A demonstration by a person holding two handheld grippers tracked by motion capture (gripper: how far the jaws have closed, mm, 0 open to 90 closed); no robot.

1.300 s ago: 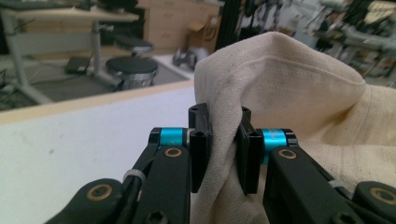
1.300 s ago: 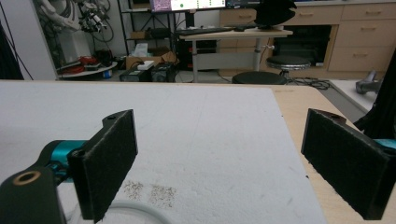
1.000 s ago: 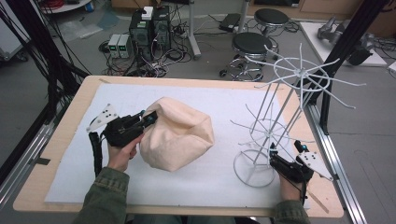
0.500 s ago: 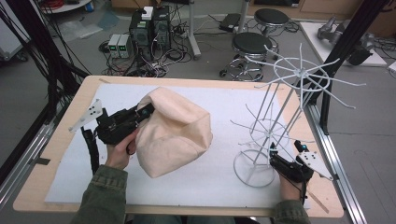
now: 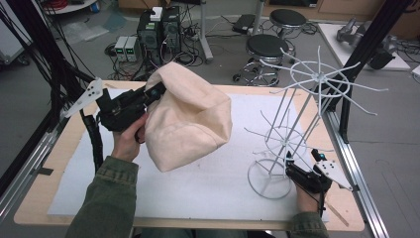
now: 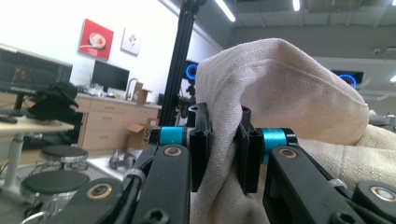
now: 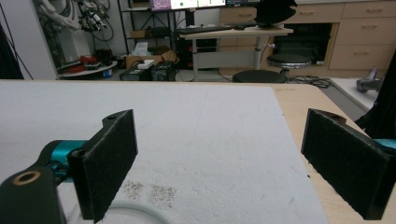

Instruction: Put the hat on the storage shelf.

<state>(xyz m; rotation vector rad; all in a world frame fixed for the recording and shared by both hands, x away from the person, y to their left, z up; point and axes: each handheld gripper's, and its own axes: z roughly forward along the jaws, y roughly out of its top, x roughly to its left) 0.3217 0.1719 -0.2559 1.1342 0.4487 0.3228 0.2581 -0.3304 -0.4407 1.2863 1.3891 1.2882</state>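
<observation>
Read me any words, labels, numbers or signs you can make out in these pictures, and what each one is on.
No text is legible.
Monitor on the desk: bright screen content, too blurred to read.
Red picture on the wall: an image, no readable words.
Cloth bag, wire rack: no print visible.

A cream cloth bag [image 5: 190, 116] — bulging, creased — is held tilted above the white-covered surface [image 5: 208, 183], its upper edge pinched at the left.

Pale wooden tabletop [image 5: 59, 166], covered almost edge to edge by a white mat [image 5: 208, 183]. On the mat, right side, a white wire rack [image 5: 297, 124] standing on its ring base.
</observation>
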